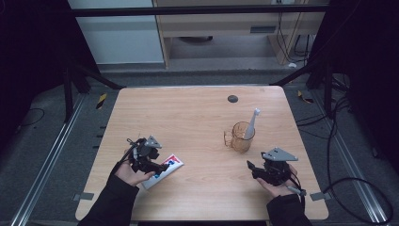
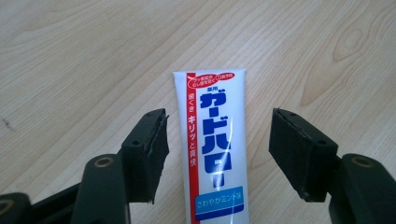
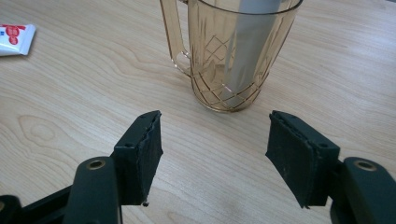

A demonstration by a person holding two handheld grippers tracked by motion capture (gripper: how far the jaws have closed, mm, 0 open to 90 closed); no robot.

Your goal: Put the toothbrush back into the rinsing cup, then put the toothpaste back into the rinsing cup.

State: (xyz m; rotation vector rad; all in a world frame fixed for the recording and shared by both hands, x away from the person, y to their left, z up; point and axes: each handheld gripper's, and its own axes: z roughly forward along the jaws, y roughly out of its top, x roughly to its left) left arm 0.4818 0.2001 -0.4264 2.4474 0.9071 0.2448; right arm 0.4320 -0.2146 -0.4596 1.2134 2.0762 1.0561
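A white toothpaste tube (image 1: 165,171) (image 2: 217,135) with blue and red print lies flat on the wooden table (image 1: 197,117) at the front left. My left gripper (image 1: 160,165) (image 2: 217,154) is open astride it; both pads stand clear of the tube's sides. At the right stands an amber see-through cup (image 1: 241,136) (image 3: 233,60) with a handle, and a grey-white toothbrush (image 1: 252,123) (image 3: 250,42) leans upright inside it. My right gripper (image 1: 251,167) (image 3: 215,154) is open just in front of the cup, with nothing between its jaws.
A small dark round spot (image 1: 232,98) sits near the table's far edge. Metal rails (image 1: 51,155) run along the floor on both sides, and cables (image 1: 357,188) trail on the right. A wooden cabinet (image 1: 235,28) stands beyond the table.
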